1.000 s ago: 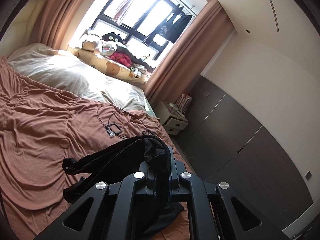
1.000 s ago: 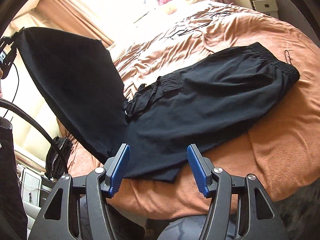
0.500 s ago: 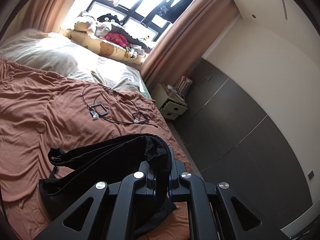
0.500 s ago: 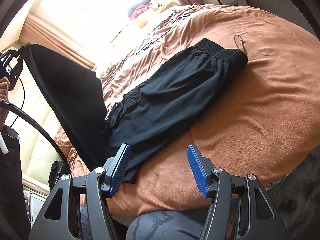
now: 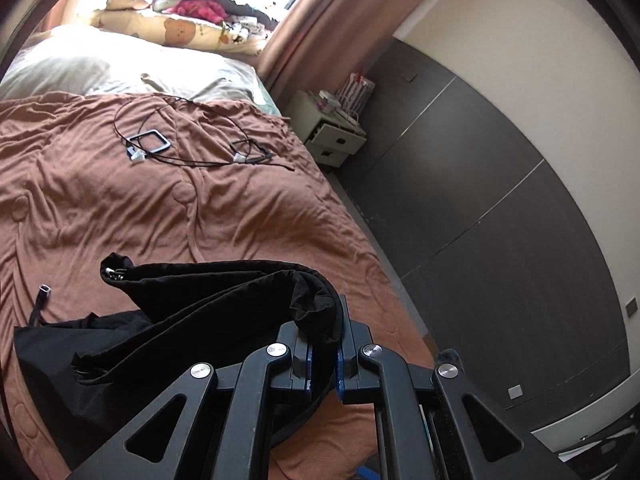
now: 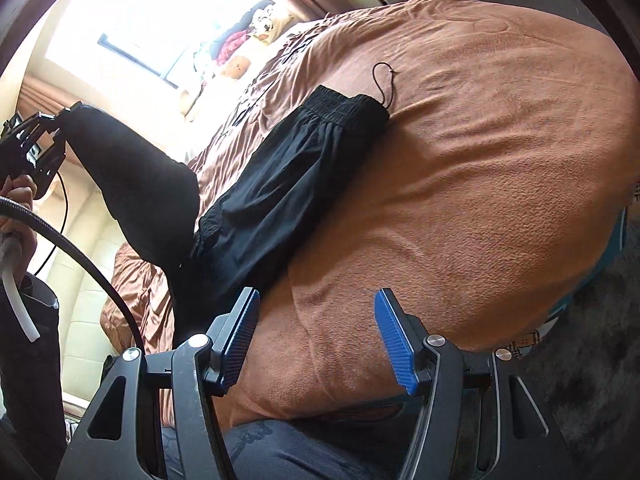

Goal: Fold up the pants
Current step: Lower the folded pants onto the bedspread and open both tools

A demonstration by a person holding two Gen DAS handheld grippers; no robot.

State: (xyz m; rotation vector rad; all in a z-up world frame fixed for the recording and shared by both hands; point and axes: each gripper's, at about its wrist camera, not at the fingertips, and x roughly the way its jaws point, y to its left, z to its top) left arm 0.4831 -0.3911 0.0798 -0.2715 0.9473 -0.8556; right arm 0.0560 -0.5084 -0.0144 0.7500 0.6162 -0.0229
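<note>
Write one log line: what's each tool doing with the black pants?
left tool: shut on pants hem, lifted | right tool: open, empty | waistband: on bed

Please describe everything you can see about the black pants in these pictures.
The black pants look like thin, matte woven fabric. The elastic gathered waistband with a thin drawstring lies flat on the brown bedspread. The leg end is lifted off the bed and bunched between the shut pads of the left hand-held gripper, so the cloth drapes in a hanging fold. The right hand-held gripper is open and does not touch them.
</note>
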